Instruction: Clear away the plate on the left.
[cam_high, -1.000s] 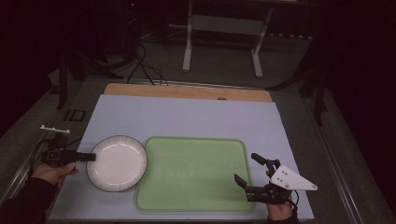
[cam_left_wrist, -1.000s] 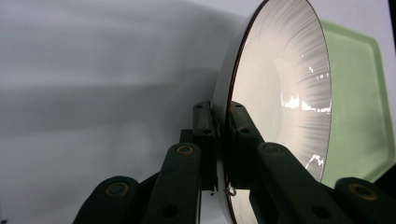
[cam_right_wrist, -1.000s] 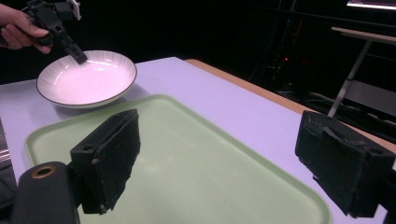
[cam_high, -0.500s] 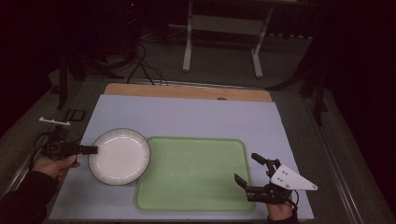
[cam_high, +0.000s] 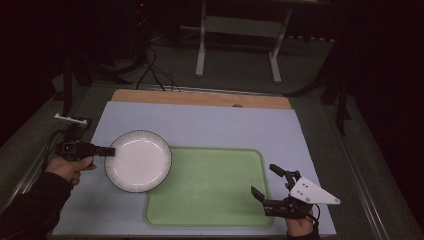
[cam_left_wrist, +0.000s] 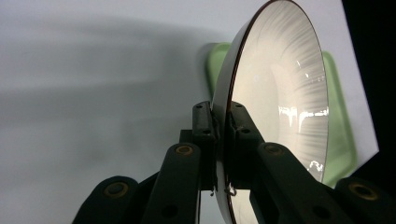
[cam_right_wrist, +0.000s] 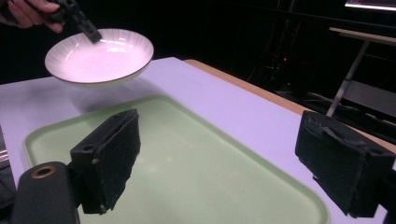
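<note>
The left hand-held gripper (cam_left_wrist: 219, 135) pinches just the rim of the round white ribbed ceramic plate (cam_high: 138, 160), held aloft; it could slip and drop. The right hand-held gripper (cam_high: 274, 187) hangs unclenched over the pale green plastic tray (cam_high: 210, 185).

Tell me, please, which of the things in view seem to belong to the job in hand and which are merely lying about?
Likely in use:
- white plate, held off the table by its rim
- left gripper, shut on that rim
- green tray, probably its destination
- right gripper, open beside the tray

Lying about:
- small white object off the mat's left edge
- metal stand behind the table
</note>
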